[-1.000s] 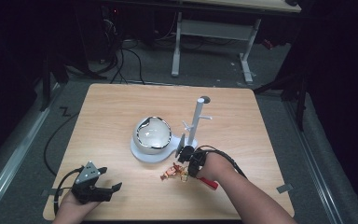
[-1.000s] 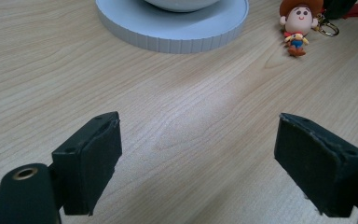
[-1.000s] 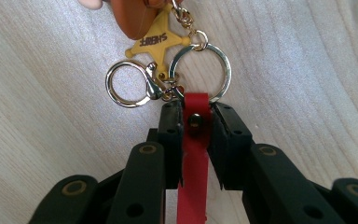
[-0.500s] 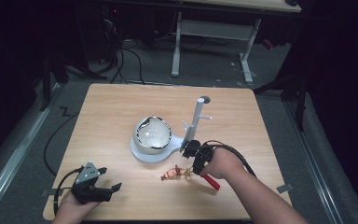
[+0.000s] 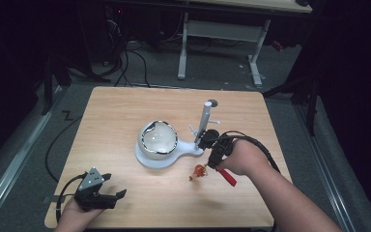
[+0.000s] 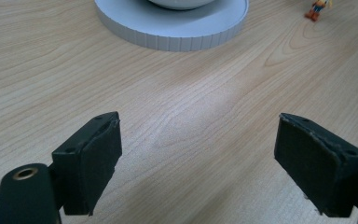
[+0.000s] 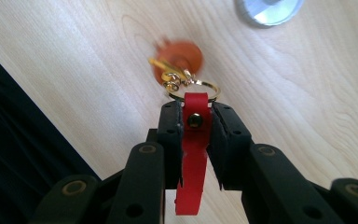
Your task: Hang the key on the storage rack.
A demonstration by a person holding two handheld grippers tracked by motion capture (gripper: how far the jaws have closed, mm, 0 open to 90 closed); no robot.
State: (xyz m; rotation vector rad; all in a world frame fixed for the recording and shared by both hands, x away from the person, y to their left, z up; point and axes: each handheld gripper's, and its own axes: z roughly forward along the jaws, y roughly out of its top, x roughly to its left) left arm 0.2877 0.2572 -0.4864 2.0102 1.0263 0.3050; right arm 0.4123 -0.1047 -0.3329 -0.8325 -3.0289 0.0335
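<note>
The right hand-held gripper is clamped on the red strap of a keychain, whose orange figure hangs just above the worktop near the white magnifier stand. The left hand-held gripper rests at the worktop's near left corner, jaws wide apart.

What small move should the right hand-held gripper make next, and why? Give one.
Probably lift the keychain toward the pegs on the white stand's post. The right hand-held gripper is shut on the red strap, the gold ring hangs free ahead of it, and the orange charm hangs low over the table.
</note>
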